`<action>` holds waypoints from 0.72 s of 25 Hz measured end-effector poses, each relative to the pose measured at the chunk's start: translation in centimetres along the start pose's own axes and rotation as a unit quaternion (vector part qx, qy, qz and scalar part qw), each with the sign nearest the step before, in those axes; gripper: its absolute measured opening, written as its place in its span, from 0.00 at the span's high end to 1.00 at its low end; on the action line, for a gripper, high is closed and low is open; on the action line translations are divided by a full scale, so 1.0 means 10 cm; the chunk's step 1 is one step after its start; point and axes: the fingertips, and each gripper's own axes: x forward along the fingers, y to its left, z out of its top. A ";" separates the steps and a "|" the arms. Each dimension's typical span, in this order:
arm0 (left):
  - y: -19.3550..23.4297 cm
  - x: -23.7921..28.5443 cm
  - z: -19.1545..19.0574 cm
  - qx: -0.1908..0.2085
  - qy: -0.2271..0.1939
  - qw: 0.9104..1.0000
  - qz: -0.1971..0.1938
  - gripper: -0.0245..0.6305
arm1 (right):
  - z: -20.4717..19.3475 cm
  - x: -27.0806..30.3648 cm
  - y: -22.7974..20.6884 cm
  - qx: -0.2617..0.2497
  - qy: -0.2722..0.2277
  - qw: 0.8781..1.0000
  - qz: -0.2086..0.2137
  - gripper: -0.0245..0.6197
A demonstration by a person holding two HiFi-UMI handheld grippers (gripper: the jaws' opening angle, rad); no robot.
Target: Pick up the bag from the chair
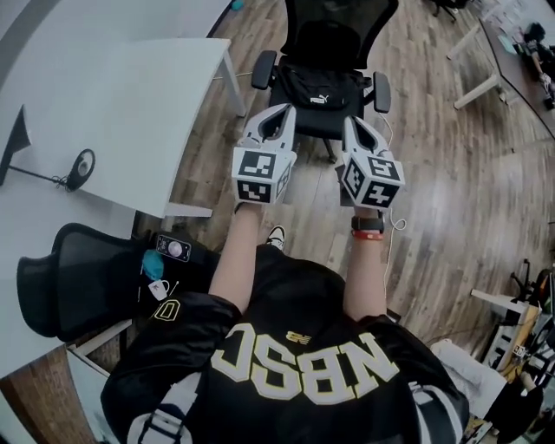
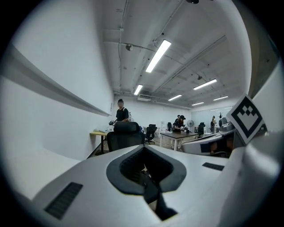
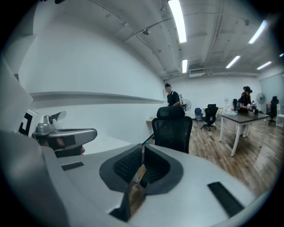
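**Colleague:** Where is the bag at this moment?

**Me:** In the head view, a black bag (image 1: 317,94) lies across the seat (image 1: 316,127) of a black office chair (image 1: 340,24). It sits between the two armrests (image 1: 263,69) and back against the backrest. The chair stands on a wood floor (image 1: 434,173), just off the corner of a white desk (image 1: 113,104).

**Colleague:** And your tools?

**Me:** I have the left gripper (image 1: 279,113) and the right gripper (image 1: 354,123) held out side by side, by the seat's front edge. The tips aim at the bag and, as far as I can tell, do not touch it. Both pairs of jaws are closed together and hold nothing. Each gripper view shows pads meeting on empty air, with the backrest beyond.

**Colleague:** Which step is this?

**Me:** The approach, I judge, because nothing is grasped yet. Next I would need to part the jaws of at least one gripper and come lower toward the seat. Then I would close on a fold or strap along the bag's top. The fabric looks soft, so a shallow pinch could slip.
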 end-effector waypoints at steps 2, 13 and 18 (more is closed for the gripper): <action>0.10 0.18 -0.05 -0.002 0.007 1.000 -0.009 0.94 | 0.01 0.17 -0.07 0.007 0.003 1.000 -0.011 0.93; 0.30 1.37 -0.19 -0.008 0.033 0.998 -0.045 0.94 | 0.17 1.05 -0.67 0.020 0.014 0.999 -0.028 0.92; 0.39 2.13 -0.20 -0.014 0.035 0.999 -0.029 0.94 | 0.40 1.69 -1.14 0.020 0.012 1.000 -0.002 0.92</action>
